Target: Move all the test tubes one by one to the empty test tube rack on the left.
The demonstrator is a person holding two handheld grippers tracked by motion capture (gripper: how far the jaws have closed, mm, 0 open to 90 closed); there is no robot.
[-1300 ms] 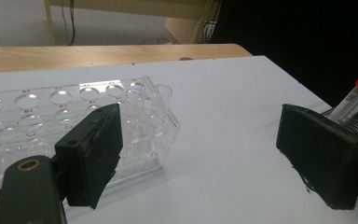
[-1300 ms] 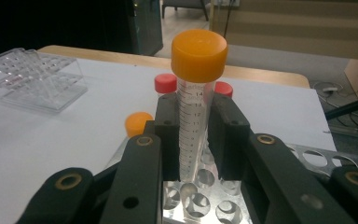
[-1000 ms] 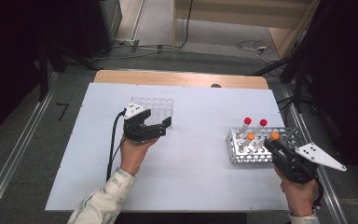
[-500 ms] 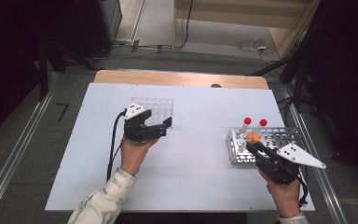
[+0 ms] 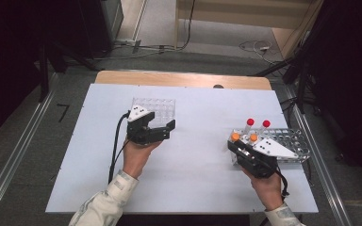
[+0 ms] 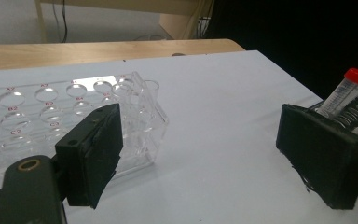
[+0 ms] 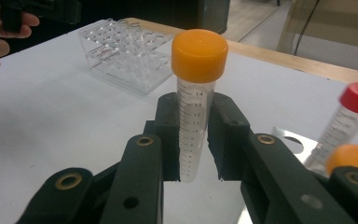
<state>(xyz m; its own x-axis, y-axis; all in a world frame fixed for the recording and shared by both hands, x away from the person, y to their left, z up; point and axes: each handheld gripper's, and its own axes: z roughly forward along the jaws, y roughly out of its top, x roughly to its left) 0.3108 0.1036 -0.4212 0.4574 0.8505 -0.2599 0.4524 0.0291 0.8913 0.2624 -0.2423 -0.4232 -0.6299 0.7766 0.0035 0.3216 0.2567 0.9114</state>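
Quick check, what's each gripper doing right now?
Left gripper: open, holding nothing, beside the clear rack.
Right gripper: closed on an orange-capped tube, held upright.

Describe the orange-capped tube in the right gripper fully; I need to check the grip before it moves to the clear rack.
The orange-capped tube is a slim, clear plastic tube with printed graduation marks and a smooth, round orange screw cap. It stands upright, clamped between the black pads of the right gripper, which press on its middle from both sides; cap and upper marks rise above them. Its lower end hangs free above the white table.
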